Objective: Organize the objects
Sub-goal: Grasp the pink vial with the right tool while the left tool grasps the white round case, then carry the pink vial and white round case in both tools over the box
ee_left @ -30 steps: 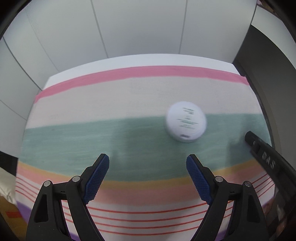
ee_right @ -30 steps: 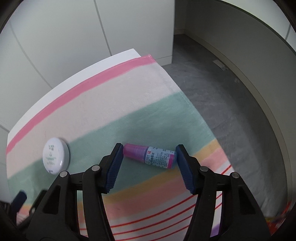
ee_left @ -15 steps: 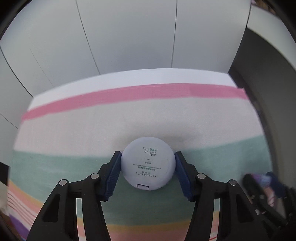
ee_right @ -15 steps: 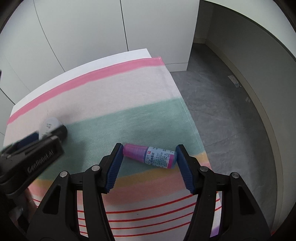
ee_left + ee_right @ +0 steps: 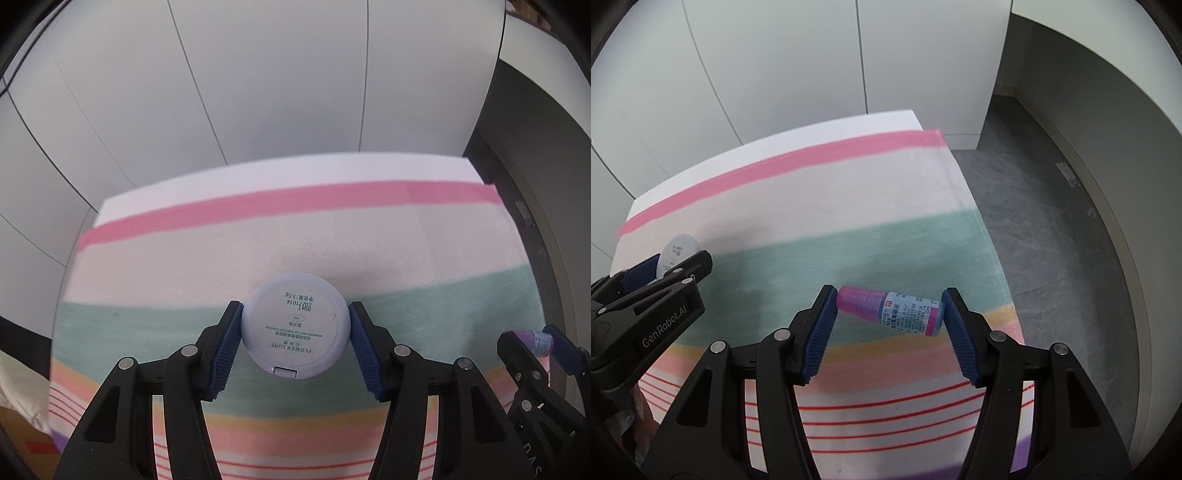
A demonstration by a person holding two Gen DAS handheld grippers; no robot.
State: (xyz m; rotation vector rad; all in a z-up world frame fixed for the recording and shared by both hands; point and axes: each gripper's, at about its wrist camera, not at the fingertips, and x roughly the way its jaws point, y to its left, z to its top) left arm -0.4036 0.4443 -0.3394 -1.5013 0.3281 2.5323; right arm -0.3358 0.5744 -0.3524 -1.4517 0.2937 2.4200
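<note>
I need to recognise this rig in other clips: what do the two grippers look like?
Both the left gripper and the right gripper have black angular plastic linkages with silver rivets and ribbed blue fingertip pads. White "GenRobot.AI" lettering marks the left one's side. No cables or sleeves show.

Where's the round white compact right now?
In the left wrist view the round white compact sits centre frame, clamped between the left tongs above the striped cloth's green band.
</note>
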